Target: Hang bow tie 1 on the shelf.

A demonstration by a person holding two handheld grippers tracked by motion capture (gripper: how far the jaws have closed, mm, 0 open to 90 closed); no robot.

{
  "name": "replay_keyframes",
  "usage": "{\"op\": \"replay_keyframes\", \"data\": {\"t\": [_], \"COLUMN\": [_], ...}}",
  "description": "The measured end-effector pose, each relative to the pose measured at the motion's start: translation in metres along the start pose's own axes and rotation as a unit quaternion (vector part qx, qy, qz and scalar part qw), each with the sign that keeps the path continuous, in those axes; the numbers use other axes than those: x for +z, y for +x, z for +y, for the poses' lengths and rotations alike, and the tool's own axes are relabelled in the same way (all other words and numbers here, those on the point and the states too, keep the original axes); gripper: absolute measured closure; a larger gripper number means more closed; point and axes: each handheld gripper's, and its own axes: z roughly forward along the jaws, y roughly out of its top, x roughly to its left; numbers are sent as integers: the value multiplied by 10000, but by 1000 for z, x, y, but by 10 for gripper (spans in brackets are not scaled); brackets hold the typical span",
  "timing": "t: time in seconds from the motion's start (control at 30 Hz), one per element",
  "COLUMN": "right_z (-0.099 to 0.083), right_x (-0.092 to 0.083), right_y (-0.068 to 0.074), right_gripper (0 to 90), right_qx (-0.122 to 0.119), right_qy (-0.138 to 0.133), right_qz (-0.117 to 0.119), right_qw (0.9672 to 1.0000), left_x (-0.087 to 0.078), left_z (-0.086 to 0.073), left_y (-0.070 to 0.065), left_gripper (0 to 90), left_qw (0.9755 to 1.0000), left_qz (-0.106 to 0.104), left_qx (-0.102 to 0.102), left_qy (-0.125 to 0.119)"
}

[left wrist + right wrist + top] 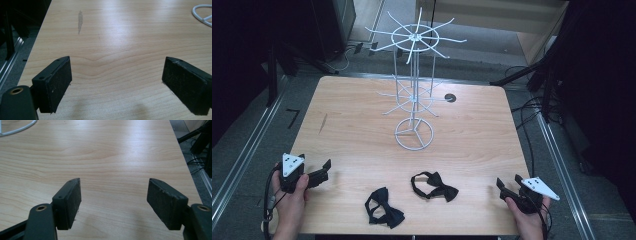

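Two black bow ties [412, 199], loose before white wire rack [414, 95], probably for hanging; left gripper [321, 172] and right gripper [508, 187] released, empty.

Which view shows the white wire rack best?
The high view: the white wire rack stands whole there, from its ring base on the table up through both tiers of hooks. The left gripper view catches a base curve at top right; the right gripper view a sliver at top left.

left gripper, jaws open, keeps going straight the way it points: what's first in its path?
Nothing close. The left gripper faces bare table; the white stand's base ring sits off to the right of its line. Path looks free, though depth is unclear.
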Motion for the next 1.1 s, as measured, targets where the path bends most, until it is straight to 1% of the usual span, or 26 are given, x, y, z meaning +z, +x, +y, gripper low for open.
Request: {"op": "replay_keyframes", "data": {"t": [0.07, 0.1, 0.13, 0.17, 0.2, 0.3, 0.4, 0.43, 0.47, 0.53, 0.57, 0.6, 0.63, 0.67, 0.7, 0.73, 0.77, 0.8, 0.83, 0.87, 0.9, 0.93, 1.0, 1.03, 1.07, 1.1], "right_z": [1, 3, 3, 5, 8, 11, 15, 17, 18, 21, 21, 22, 24, 24, 25, 25, 25, 25, 25, 25, 26, 26, 26, 26, 26, 26], "right_x": [-1, -2, -2, -3, -4, -5, -5, -5, -5, -4, -4, -4, -4, -4, -4, -4, -4, -4, -4, -4, -4, -4, -4, -3, -3, -3], "right_y": [1, 7, 7, 9, 14, 20, 33, 43, 47, 57, 57, 62, 73, 73, 77, 85, 90, 90, 99, 99, 102, 110, 112, 119, 119, 124], "right_gripper": [289, 300, 300, 304, 320, 331, 340, 343, 347, 359, 359, 363, 371, 371, 376, 385, 386, 386, 389, 389, 391, 394, 398, 433, 433, 452], "right_qx": [-31, -25, -25, -59, -15, -20, -126, -186, -209, -258, -258, -292, -342, -342, -362, -470, -491, -491, -566, -566, -587, -658, -689, -743, -743, -739], "right_qy": [-8, -15, -15, -41, -67, -86, -56, -65, -70, -71, -71, -64, -24, -24, -22, -30, -15, -15, -16, -16, -18, -3, -5, -3, -3, 26], "right_qz": [4, 60, 60, 84, 146, 192, 347, 428, 468, 571, 571, 634, 717, 717, 748, 857, 895, 895, 1004, 1004, 1034, 1103, 1133, 1233, 1233, 1355], "right_qw": [10000, 10000, 10000, 9999, 9999, 9998, 9993, 9989, 9987, 9980, 9980, 9975, 9968, 9968, 9965, 9952, 9948, 9948, 9933, 9933, 9929, 9917, 9912, 9896, 9896, 9880], "left_x": [0, 0, 0, 0, 0, 1, 0, 0, 0, -1, -1, -1, -1, -1, -2, -2, -2, -2, -3, -3, -3, -3, -3, -3, -3, -3], "left_z": [0, 0, 0, 0, 0, 0, 0, 0, 0, -1, -1, -1, -1, -1, -1, -2, -2, -2, -2, -2, -2, -2, -2, -2, -2, -2], "left_y": [0, 0, 0, 0, 0, 0, -1, -1, -2, -3, -3, -3, -4, -4, -4, -6, -6, -6, -8, -8, -8, -9, -9, -9, -9, -9], "left_gripper": [96, 104, 114, 119, 119, 119, 120, 124, 125, 126, 127, 127, 127, 127, 127, 127, 128, 128, 127, 127, 127, 127, 127, 127, 127, 127], "left_qw": [10000, 10000, 10000, 10000, 10000, 10000, 10000, 10000, 9999, 9999, 9999, 9999, 9998, 9998, 9998, 9996, 9996, 9996, 9994, 9994, 9994, 9994, 9994, 9993, 9993, 9993], "left_qz": [3, 12, 12, 6, -1, 4, 11, 21, 59, 52, 52, 48, 67, 65, 47, 76, 76, 80, 87, 87, 88, 98, 85, 89, 89, 92], "left_qx": [14, 17, 17, 16, 18, 22, 79, 93, 118, 145, 145, 155, 165, 173, 209, 249, 249, 280, 317, 317, 325, 327, 324, 342, 342, 345], "left_qy": [19, 39, 39, 46, 46, 44, 23, 22, 26, 36, 36, 45, 41, 38, 57, 59, 59, 60, 66, 66, 65, 66, 72, 74, 74, 76]}}
